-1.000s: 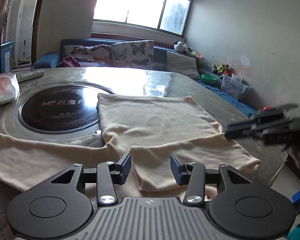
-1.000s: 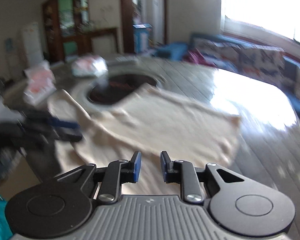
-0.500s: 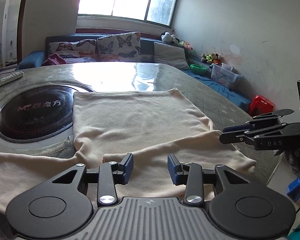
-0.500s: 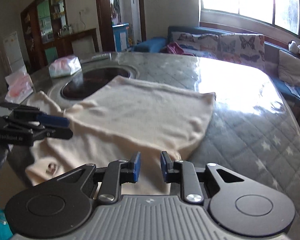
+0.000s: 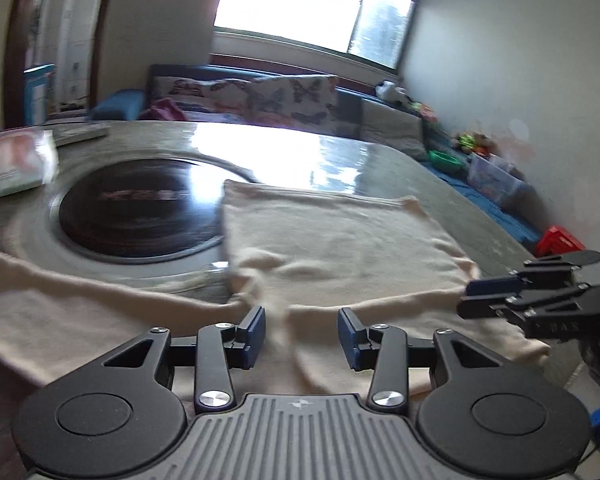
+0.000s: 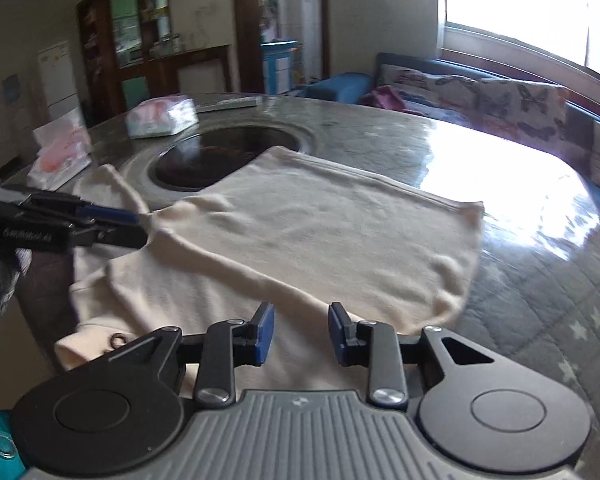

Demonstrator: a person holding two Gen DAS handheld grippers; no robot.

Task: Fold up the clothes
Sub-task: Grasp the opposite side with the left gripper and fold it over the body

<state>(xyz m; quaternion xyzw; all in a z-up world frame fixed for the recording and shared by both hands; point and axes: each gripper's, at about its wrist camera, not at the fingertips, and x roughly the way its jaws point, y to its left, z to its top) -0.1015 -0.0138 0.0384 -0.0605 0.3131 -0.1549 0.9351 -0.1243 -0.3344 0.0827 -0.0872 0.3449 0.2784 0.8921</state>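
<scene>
Left wrist view: the cream garment point(image 5: 340, 248) lies spread across the centre of the bench point(image 5: 380, 160), one sleeve trailing toward the lower left of the frame, beside a dark round inset point(image 5: 140, 216). The left gripper point(image 5: 301, 338) occupies the lower centre; its jaws are opening, moderately apart, with cloth seen between them but not pinched by the blue pads. The right gripper point(image 5: 472, 300) enters from the right edge, over the garment's near edge.

Right wrist view: the garment point(image 6: 320, 232) fills the centre of the frame. The right gripper point(image 6: 301, 332) sits at lower centre, jaws opening above the fabric's near edge without pressing it. The left gripper point(image 6: 136, 226) reaches in from the left edge. Tissue packs point(image 6: 162, 116) lie at upper left.
</scene>
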